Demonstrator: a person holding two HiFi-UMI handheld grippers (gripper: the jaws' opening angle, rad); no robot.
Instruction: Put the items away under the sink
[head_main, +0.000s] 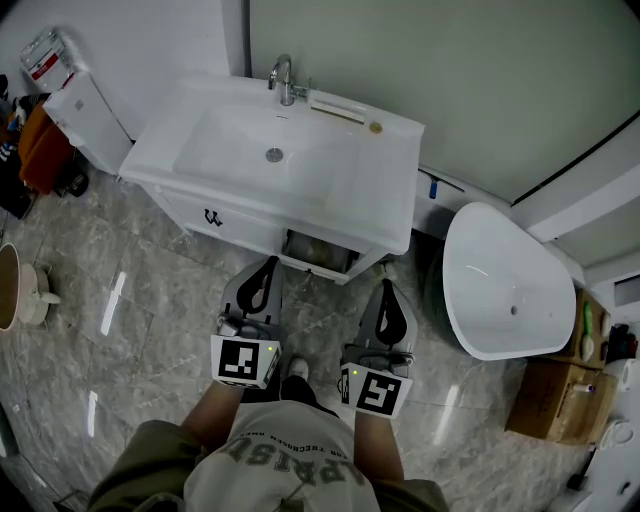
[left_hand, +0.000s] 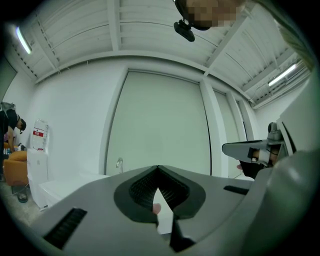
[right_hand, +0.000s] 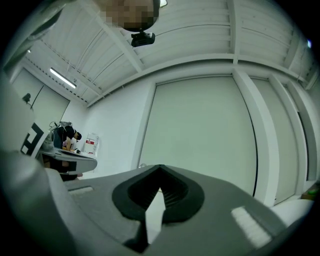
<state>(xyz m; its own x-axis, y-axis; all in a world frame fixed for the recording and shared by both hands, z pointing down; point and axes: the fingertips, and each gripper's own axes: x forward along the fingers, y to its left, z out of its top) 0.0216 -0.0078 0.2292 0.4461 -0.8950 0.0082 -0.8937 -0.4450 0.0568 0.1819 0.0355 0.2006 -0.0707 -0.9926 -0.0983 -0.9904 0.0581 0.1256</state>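
At the far left a tall white unit (head_main: 88, 118) stands against the wall, well apart from the white sink (head_main: 225, 140), whose faucet (head_main: 285, 80) rises at the back rim. Under the sink the vanity cabinet (head_main: 215, 218) has an open compartment (head_main: 320, 252) on its right side. Something pale lies inside, too dim to identify, and no other loose items show on the floor in front of it. The left gripper (head_main: 268, 264) is held out level over the marble floor (head_main: 130, 300), pointing toward the cabinet. Its own view shows the jaws pressed fully together with nothing between them. Just beside it, the right gripper (head_main: 386, 288) points the same way, toward the open compartment's right edge. Its jaws are likewise closed tight on nothing. Both are close to the cabinet front, not touching it. Further right, a white oval tub (head_main: 505, 290) sits near the vanity's end, and a cardboard box (head_main: 555, 400) stands beyond it at the edge of view.
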